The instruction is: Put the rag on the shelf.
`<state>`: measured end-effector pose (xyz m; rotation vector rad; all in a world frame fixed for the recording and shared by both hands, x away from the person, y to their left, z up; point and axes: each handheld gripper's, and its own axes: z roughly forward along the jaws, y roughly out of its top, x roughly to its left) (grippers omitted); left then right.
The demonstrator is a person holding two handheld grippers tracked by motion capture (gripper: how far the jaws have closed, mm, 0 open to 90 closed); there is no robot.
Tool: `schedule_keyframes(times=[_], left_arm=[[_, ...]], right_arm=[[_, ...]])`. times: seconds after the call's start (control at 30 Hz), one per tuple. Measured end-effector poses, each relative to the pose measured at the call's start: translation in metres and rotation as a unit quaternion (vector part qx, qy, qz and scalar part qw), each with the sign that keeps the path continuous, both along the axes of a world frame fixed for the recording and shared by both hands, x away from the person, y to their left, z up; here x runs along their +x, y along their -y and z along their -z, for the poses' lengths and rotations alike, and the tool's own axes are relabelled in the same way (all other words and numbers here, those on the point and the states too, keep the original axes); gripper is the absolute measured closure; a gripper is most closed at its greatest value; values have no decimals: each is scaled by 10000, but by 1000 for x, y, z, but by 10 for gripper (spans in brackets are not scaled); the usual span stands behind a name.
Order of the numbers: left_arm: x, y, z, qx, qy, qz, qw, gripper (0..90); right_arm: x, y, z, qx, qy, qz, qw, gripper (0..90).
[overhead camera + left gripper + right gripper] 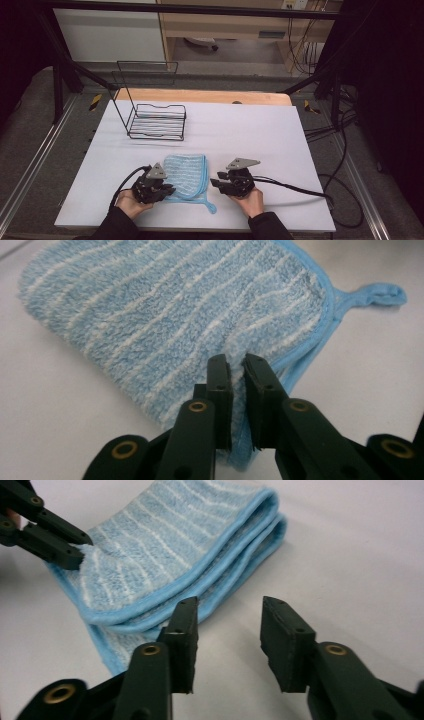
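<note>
1. Folded blue towel [186, 176] lying flat on the tabletop [260, 130] near its front edge, at about 6 o'clock, between the two hands; hanging loop trailing toward 5 o'clock.
2. Left claw [237, 371] nearly closed, pinching a thin edge of the towel at its left corner; in the right gripper view, fabric visibly caught in the tips.
3. Right claw [227, 625] parted, nothing between the jaws, resting just beside the towel's bound edge at 3 o'clock of it, pads not pressing on cloth.
4. Wire rack [157, 121] standing well apart, toward 11 o'clock, likely the place for the towel.
5. Probable risk: a shallow pinch on the left. Only the top layer seems caught, so lifting could peel the fold open instead of raising the whole bundle.
6. Second risk: a one-sided lift. With the right claw empty, the free half would sag and drag across the tabletop, undoing the fold.
7. Third risk: the loop snagging on a jaw or on the rack wires during transfer.
8. Safer course, as judged: regrip with both layers deep between the jaws on each side before any lift.
</note>
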<state>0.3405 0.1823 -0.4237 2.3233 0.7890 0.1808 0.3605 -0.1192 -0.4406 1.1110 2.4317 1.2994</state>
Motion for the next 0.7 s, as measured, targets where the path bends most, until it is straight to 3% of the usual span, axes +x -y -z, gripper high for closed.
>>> schedule_keyframes(times=[0.07,0.13,0.27,0.37,0.47,0.6,0.7], left_arm=[[-3,-5,-5,-177,38,-112,9998,732],[-6,-10,-11,-339,150,-392,9985,632],[-3,-24,-12,-641,111,-985,9930,524],[2,-25,-1,-433,-68,-1207,9917,523],[4,-23,9,-330,-234,-1226,9916,528],[1,-22,14,-435,-360,-1219,9909,586],[-1,-21,16,-480,-484,-1261,9897,646]], right_arm=[[0,2,-2,-26,125,40,9999,504],[-1,4,-3,-13,191,94,9998,469],[2,12,-4,73,188,249,9995,366],[3,18,-4,98,166,319,9993,285],[5,24,-4,182,133,313,9993,206],[5,28,-4,106,152,237,9995,107],[6,29,-4,-8,209,175,9996,88]])
